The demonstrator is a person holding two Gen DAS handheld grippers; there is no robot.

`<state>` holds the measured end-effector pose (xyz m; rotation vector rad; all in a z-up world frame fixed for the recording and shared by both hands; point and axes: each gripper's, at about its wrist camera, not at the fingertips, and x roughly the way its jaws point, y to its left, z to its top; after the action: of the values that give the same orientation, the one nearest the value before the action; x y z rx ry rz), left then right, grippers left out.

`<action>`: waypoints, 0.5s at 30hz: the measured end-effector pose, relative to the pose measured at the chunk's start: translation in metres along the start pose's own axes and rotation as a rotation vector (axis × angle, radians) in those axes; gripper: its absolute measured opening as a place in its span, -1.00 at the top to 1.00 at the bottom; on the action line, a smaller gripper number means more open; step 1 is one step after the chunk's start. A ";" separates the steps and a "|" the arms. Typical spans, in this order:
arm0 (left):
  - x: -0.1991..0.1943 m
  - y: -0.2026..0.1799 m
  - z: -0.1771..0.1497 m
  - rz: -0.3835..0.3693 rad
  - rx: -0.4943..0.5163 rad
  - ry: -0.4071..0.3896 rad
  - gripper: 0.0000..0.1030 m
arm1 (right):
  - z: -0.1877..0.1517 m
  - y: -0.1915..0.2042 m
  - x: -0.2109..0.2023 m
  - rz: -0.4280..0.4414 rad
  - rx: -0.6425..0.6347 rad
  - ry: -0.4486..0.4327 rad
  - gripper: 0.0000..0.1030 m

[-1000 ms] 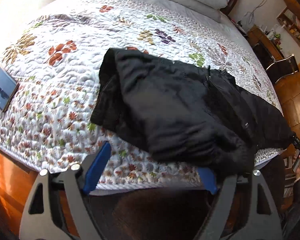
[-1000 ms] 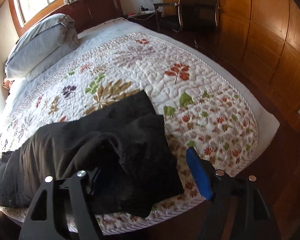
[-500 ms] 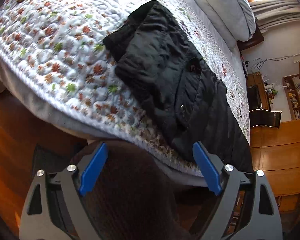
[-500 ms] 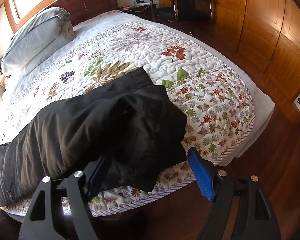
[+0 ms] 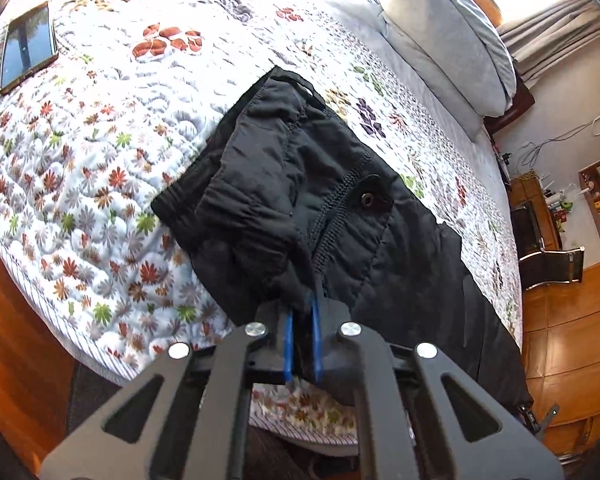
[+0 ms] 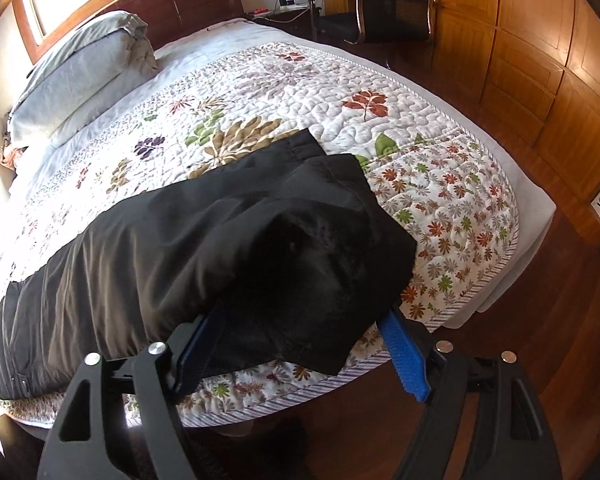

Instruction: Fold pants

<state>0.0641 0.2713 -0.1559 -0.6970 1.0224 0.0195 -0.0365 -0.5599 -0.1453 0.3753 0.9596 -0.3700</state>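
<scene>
Black pants (image 5: 340, 216) lie along the near edge of a bed with a floral quilt (image 5: 100, 160). In the left wrist view the waistband end with a snap button faces me. My left gripper (image 5: 301, 320) is shut on a bunched fold of the pants at the waist. In the right wrist view the pants (image 6: 220, 240) show their leg end, folded over on itself. My right gripper (image 6: 300, 344) is open, its blue pads either side of the leg end's near edge, the fabric draped over the left pad.
A phone (image 5: 28, 46) lies on the quilt at the far left. Grey pillows (image 5: 452, 36) sit at the headboard. A chair (image 6: 384, 4) and wooden wardrobe doors (image 6: 540, 60) stand beyond the bed. Wooden floor surrounds the bed.
My left gripper has moved in from off the bed edge and shut on the waist of the pants. My right gripper has moved closer under the leg end and stays open.
</scene>
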 end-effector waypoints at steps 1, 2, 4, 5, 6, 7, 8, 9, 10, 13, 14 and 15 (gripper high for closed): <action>0.000 0.002 0.008 0.011 -0.013 -0.023 0.89 | 0.000 0.002 0.001 0.007 0.000 -0.002 -0.53; 0.003 0.002 0.016 0.027 -0.018 -0.045 0.89 | 0.000 0.004 0.002 0.016 0.005 -0.004 -0.53; 0.012 -0.001 0.023 0.103 0.017 -0.036 0.89 | 0.000 0.007 0.003 0.030 0.017 -0.004 -0.53; 0.017 -0.008 0.023 0.139 0.048 -0.021 0.89 | -0.001 0.007 0.003 0.044 0.028 0.001 -0.53; 0.017 -0.013 0.022 0.153 0.070 -0.020 0.88 | -0.002 0.005 0.002 0.059 0.042 0.005 -0.52; 0.012 -0.013 0.019 0.157 0.088 -0.021 0.88 | -0.003 0.003 0.000 0.072 0.059 0.005 -0.52; 0.006 -0.014 0.016 0.160 0.102 -0.022 0.86 | -0.005 -0.001 -0.003 0.082 0.076 0.004 -0.52; -0.002 -0.013 0.012 0.167 0.112 -0.025 0.83 | -0.008 -0.007 -0.006 0.096 0.101 0.004 -0.53; -0.010 -0.015 0.009 0.195 0.121 -0.030 0.82 | -0.010 -0.013 -0.009 0.118 0.132 0.004 -0.53; -0.040 -0.018 -0.004 0.268 0.148 -0.079 0.77 | -0.021 -0.033 -0.018 0.222 0.259 -0.002 -0.53; -0.051 -0.025 -0.007 0.293 0.165 -0.115 0.72 | -0.025 -0.039 -0.020 0.257 0.294 -0.006 -0.53; -0.059 -0.034 -0.008 0.301 0.190 -0.148 0.69 | -0.028 -0.042 -0.022 0.297 0.327 -0.008 -0.53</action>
<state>0.0369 0.2579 -0.0942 -0.3594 0.9641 0.2302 -0.0877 -0.5805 -0.1475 0.8030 0.8203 -0.2558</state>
